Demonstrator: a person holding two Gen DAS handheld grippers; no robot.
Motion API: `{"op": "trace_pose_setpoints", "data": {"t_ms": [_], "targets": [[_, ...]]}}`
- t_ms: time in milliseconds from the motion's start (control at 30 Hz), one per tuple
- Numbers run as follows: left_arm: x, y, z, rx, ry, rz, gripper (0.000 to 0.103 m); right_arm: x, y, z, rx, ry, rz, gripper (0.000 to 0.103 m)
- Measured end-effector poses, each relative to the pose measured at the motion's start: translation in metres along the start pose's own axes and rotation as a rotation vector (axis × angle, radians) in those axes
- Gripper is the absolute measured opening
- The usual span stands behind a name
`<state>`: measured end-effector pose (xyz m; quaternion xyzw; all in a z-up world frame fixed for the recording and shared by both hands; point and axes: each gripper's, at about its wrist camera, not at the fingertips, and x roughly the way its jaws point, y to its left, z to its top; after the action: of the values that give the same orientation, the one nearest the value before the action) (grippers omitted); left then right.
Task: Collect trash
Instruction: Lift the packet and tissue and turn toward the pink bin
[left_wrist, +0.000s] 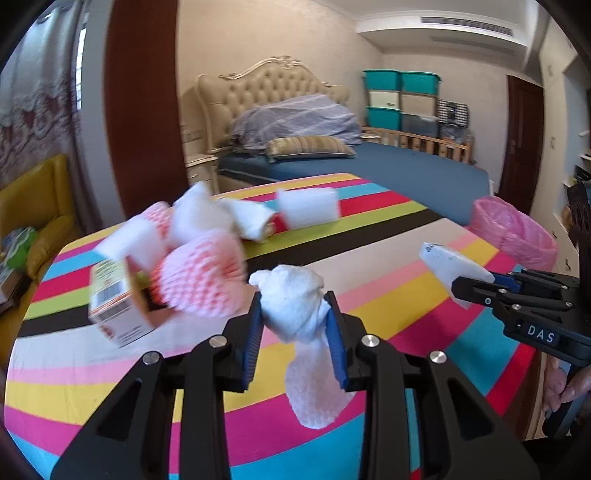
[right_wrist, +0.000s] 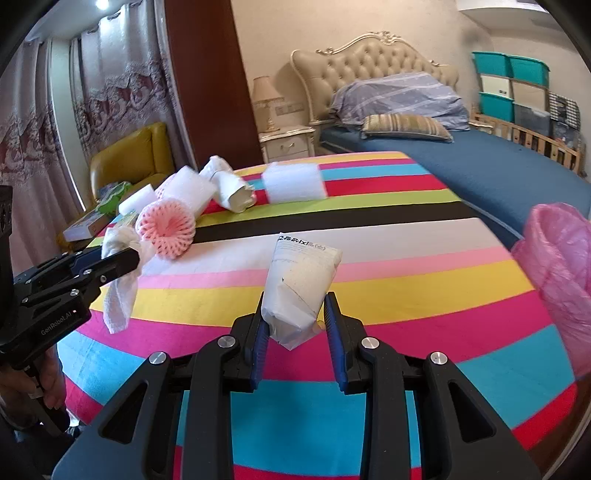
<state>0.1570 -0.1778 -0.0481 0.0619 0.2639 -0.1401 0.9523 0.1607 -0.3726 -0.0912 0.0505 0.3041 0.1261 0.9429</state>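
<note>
Left tongs (left_wrist: 295, 321) clenched on a white foam wrap (left_wrist: 295, 306); knotted top sticks up between the pads, tail hangs below over the surface (left_wrist: 388, 280). In the right wrist view the same tongs (right_wrist: 122, 264) sit at the left edge, wrap (right_wrist: 122, 291) dangling clear of the striped cloth.

Right tongs (right_wrist: 295, 321) clenched on a white pouch (right_wrist: 299, 284), printed end up, lower end pinched between the blue pads. Left wrist view shows these tongs (left_wrist: 469, 288) coming in from the right, pouch (left_wrist: 450, 266) raised above the surface and pointing toward the pile.

Bin (right_wrist: 557, 266) with pink liner stands at the right edge of the surface, beyond the right tongs; also seen in the left view (left_wrist: 513, 229). Neither held item is over it or touching it.

Rest of the trash lies at the far-left part of the surface, well apart from the bin:
- pink foam net (right_wrist: 166, 230), nearest the left tongs
- white foam roll (right_wrist: 232, 192) behind the net
- white foam block (right_wrist: 295, 182) to the right of the roll, on its own
- carton (left_wrist: 118, 302) just left of the net, blurred in the left view

Pile items touch or overlap; exact stacking can't be read through the blur.

Bed (right_wrist: 461, 162) sits behind the surface.
</note>
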Motion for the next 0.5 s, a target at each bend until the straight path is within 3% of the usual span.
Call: {"op": "trace_pose_setpoints", "data": {"t_ms": [267,500], "targets": [[0.017,-0.056,0.017,0.100,0.011,-0.114,0.031,-0.022,-0.034,-0.001,0.005,-0.040,-0.124,0.029],[0.030,-0.096,0.028,0.159,0.005,-0.163,0.031,-0.038,-0.068,0.000,0.033,-0.064,-0.246,0.029]]}}
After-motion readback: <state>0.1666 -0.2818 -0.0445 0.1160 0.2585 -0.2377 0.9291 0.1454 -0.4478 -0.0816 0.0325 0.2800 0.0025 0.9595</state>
